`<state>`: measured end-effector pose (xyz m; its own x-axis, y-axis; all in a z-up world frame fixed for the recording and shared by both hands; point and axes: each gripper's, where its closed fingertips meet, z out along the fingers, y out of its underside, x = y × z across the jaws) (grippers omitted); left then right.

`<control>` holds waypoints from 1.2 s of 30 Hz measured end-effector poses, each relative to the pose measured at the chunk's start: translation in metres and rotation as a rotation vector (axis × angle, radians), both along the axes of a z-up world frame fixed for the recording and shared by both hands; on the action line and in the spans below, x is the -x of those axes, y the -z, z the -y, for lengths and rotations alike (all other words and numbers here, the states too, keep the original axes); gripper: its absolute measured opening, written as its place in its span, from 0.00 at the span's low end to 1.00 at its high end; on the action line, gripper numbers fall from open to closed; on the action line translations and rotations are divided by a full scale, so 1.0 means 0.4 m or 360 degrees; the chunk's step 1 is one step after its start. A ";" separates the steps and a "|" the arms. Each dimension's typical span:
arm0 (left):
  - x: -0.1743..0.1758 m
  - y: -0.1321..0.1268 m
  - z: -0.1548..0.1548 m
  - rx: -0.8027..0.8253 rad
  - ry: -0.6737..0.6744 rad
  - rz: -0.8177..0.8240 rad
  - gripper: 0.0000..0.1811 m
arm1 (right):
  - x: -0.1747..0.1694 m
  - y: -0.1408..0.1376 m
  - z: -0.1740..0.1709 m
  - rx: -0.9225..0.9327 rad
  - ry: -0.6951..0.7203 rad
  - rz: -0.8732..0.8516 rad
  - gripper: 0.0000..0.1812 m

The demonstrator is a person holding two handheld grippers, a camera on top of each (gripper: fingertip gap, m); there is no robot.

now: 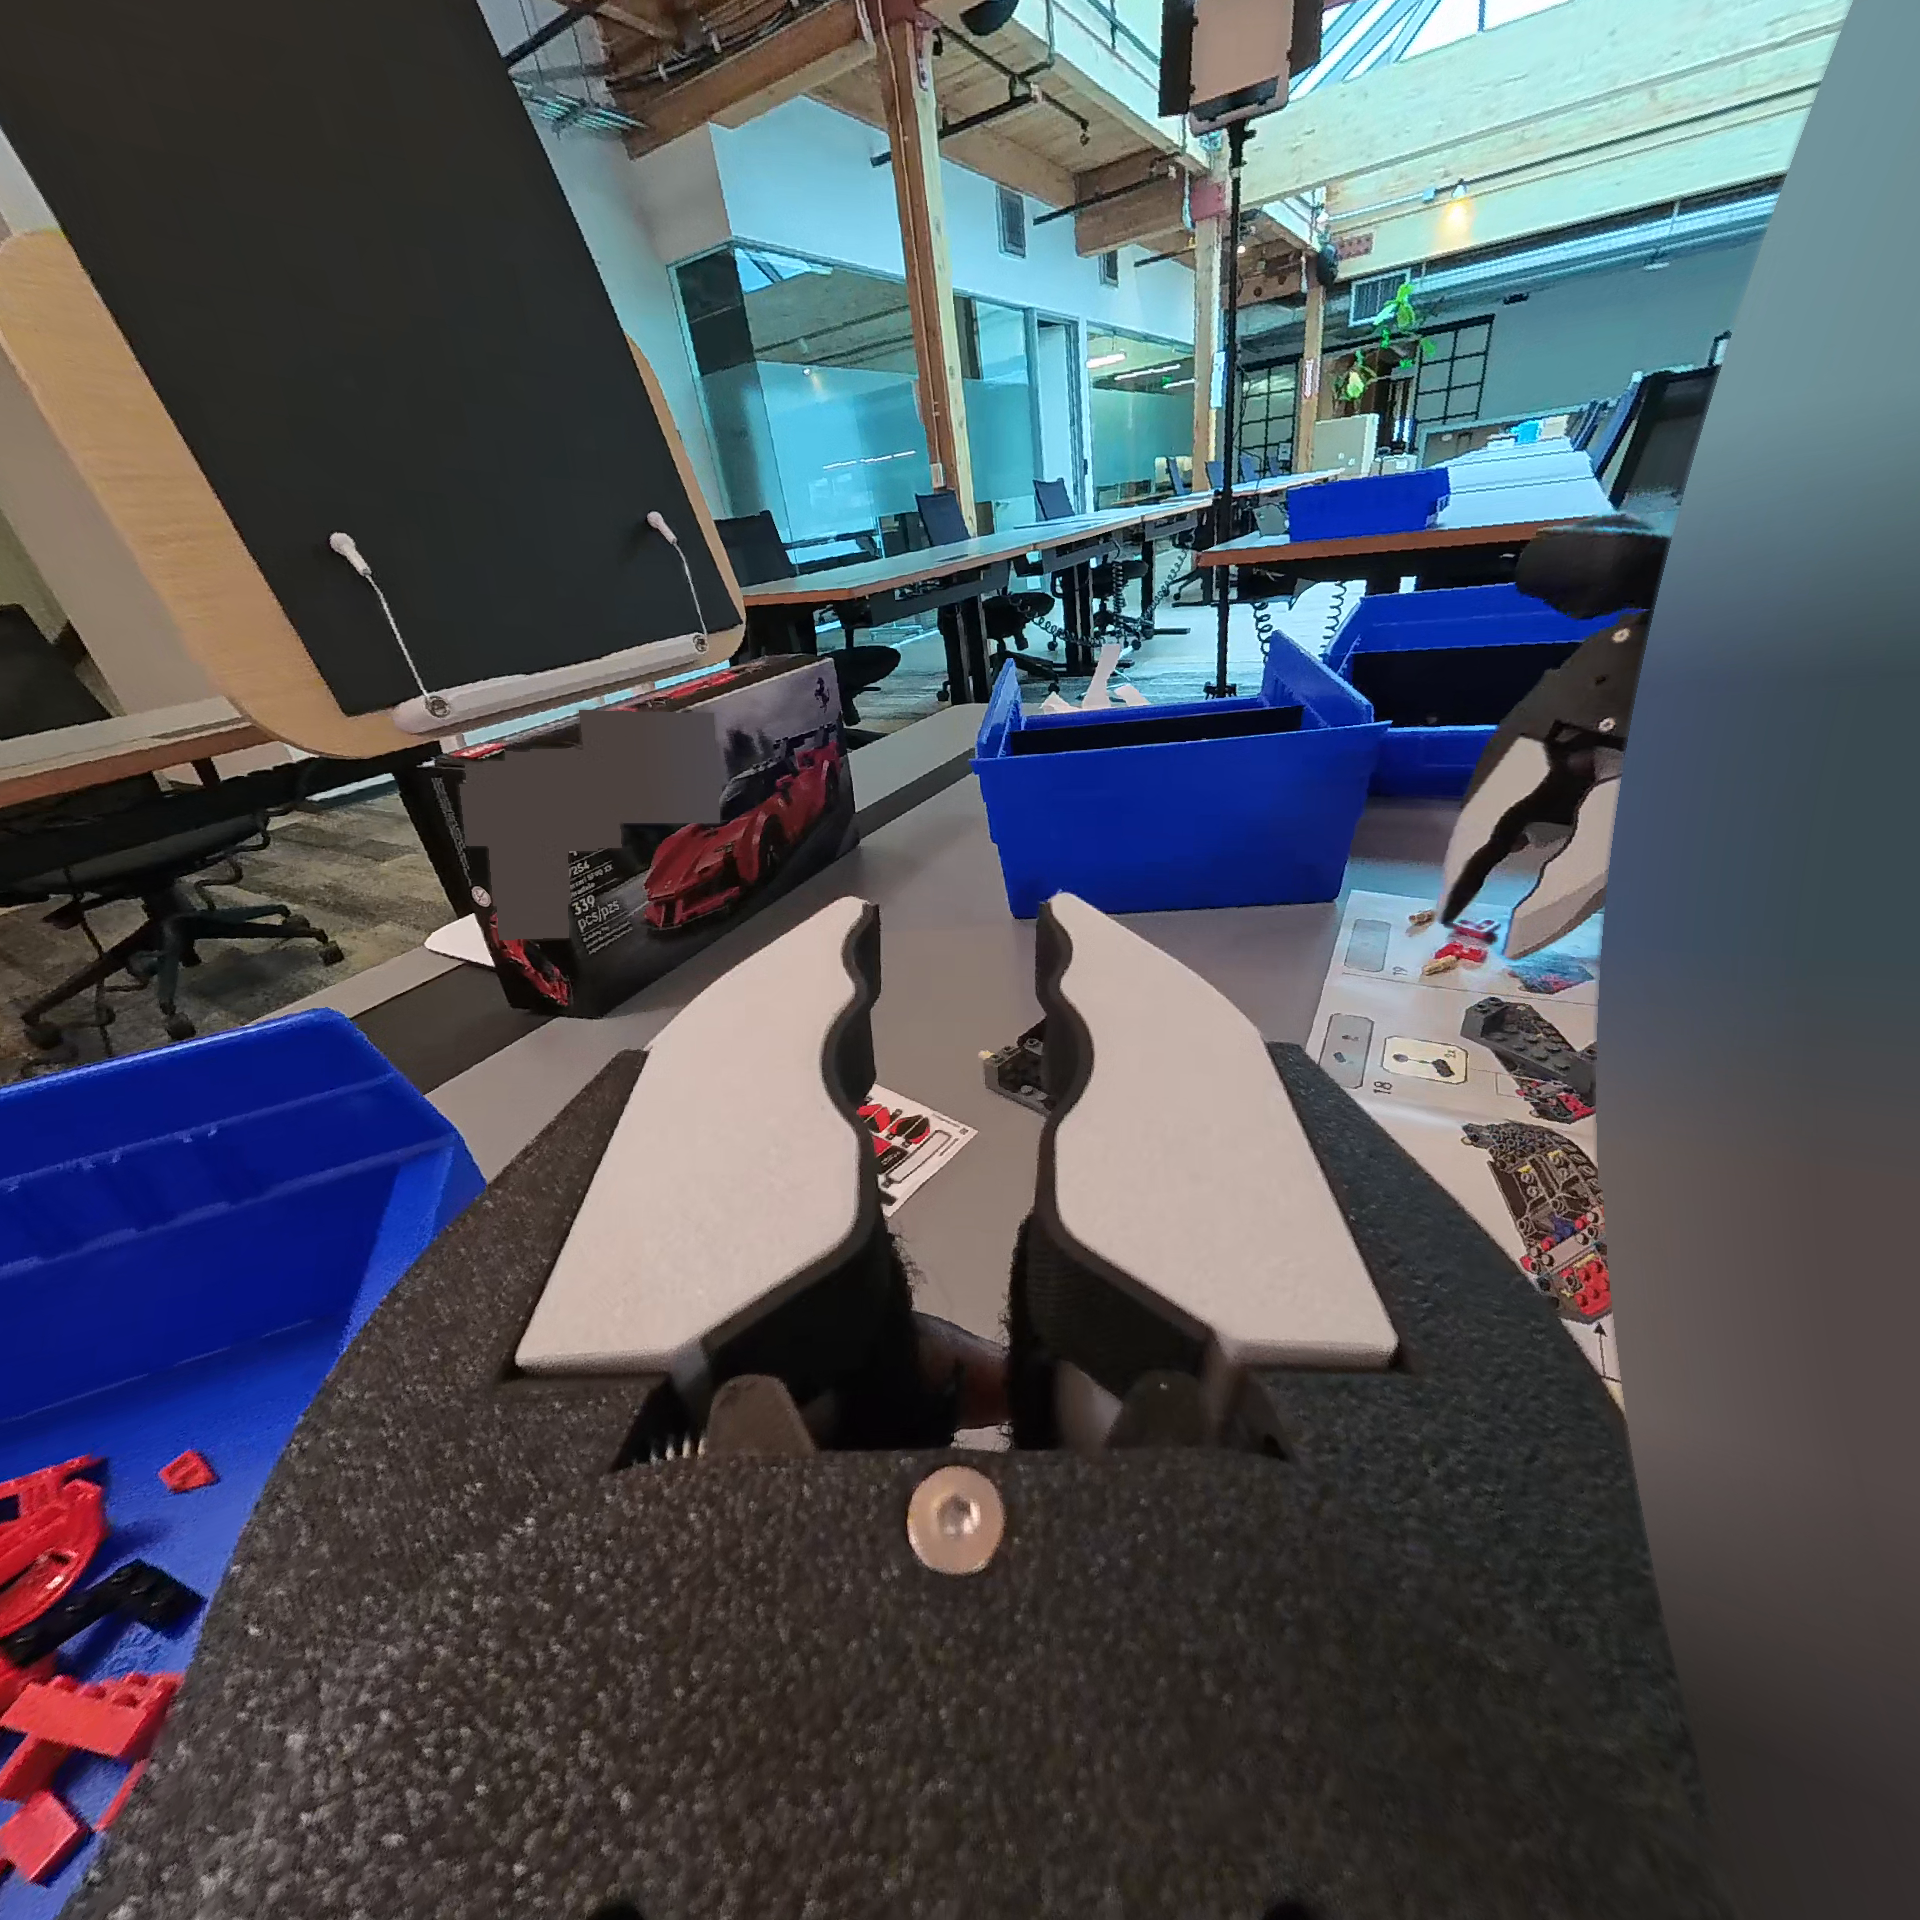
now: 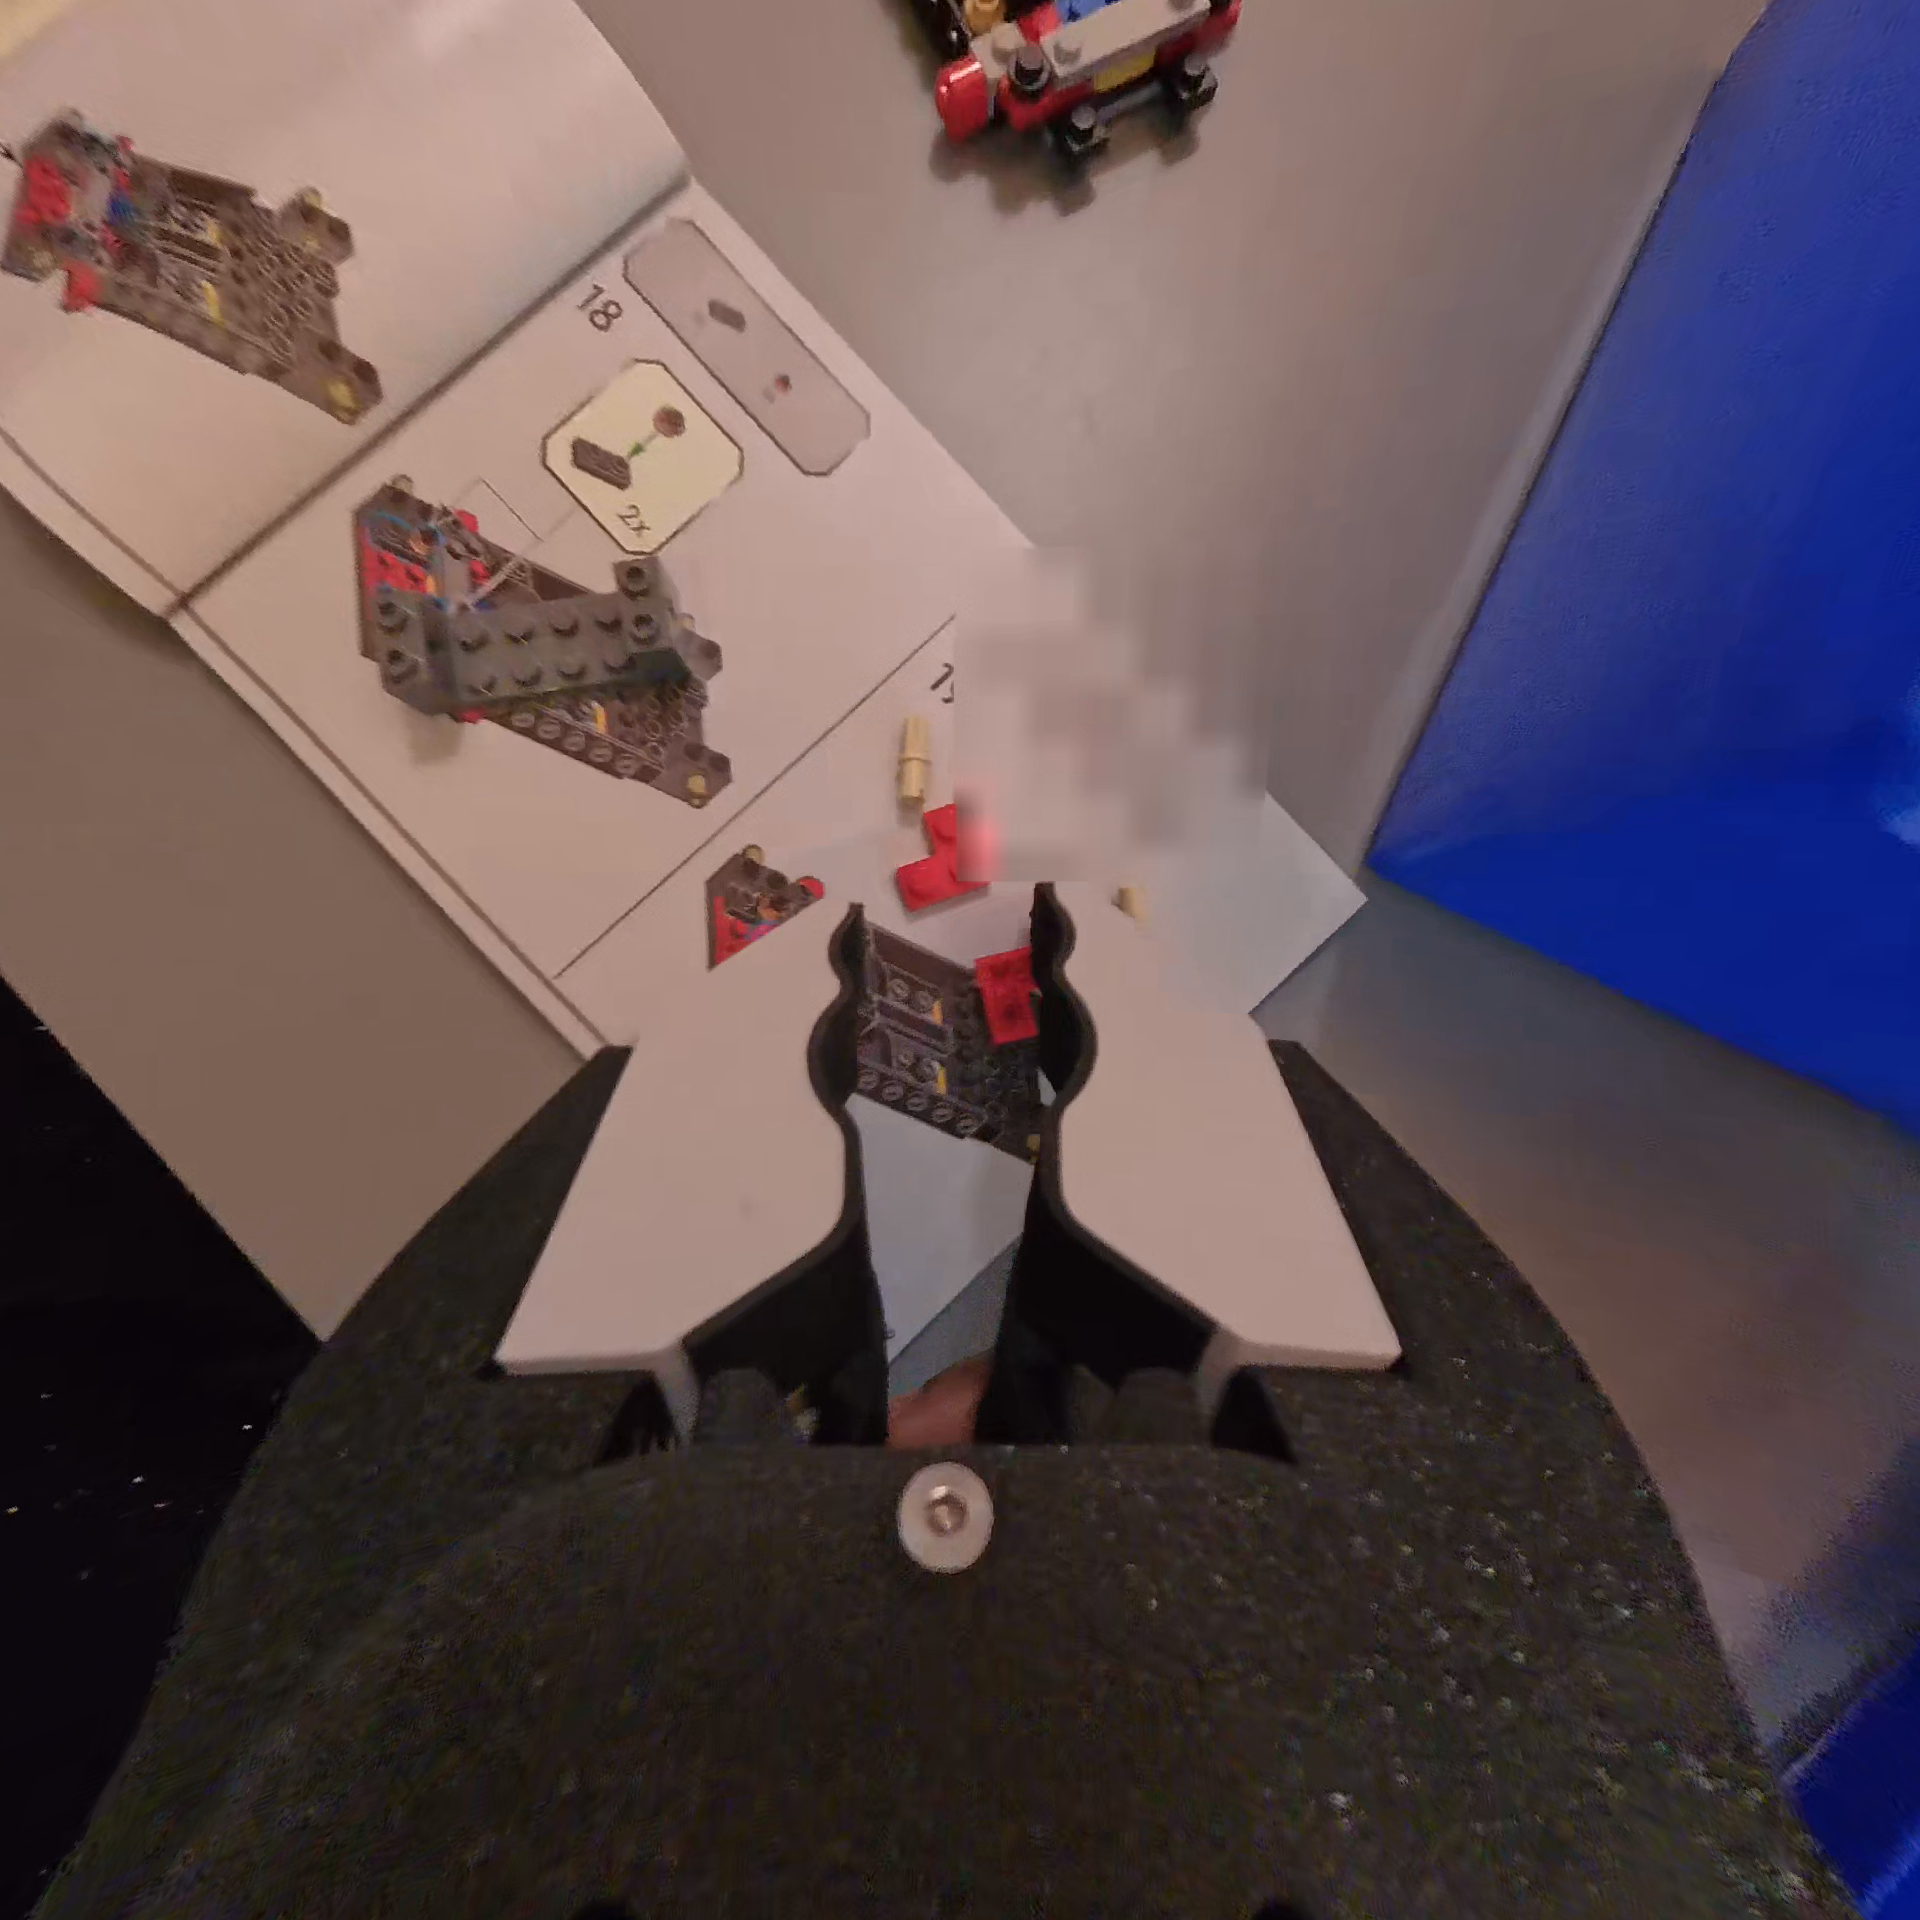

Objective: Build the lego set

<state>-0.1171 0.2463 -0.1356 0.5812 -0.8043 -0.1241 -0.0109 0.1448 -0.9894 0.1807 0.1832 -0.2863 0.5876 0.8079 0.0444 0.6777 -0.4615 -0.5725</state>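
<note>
My right gripper point(image 2: 948, 925) is open and hovers low over the open instruction booklet point(image 2: 582, 852). A small red piece point(image 2: 1006, 997) lies on the page between its fingers, close to the right finger. A red L-shaped plate point(image 2: 935, 857) and two tan pins point(image 2: 914, 758) lie just ahead. A dark grey brick assembly point(image 2: 551, 644) rests on the booklet farther left. My left gripper point(image 1: 956, 935) is open and empty, held above the grey table. A small dark grey piece point(image 1: 1023, 1070) sits past its right finger. The right gripper point(image 1: 1496, 925) also shows in the left wrist view.
A partly built red car section point(image 2: 1081, 73) lies beyond the booklet. Blue bins stand at the right point(image 2: 1662, 623) and behind point(image 1: 1174, 821). A near-left bin point(image 1: 208, 1195) holds red and black pieces. The set's box point(image 1: 665, 842) and a sticker sheet point(image 1: 914, 1143) are ahead. The tips of one gripper are about 35 cm away from the tips of the other. To reach the partly built red car section point(image 2: 1081, 73) in a straight line is about 15 cm for my right fingers, about 25 cm for my left.
</note>
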 end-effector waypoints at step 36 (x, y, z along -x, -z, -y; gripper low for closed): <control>0.003 0.003 0.002 0.0032 0.0025 0.0020 0.15 | 0.098 -0.067 0.053 -0.0104 -0.0164 -0.0168 0.09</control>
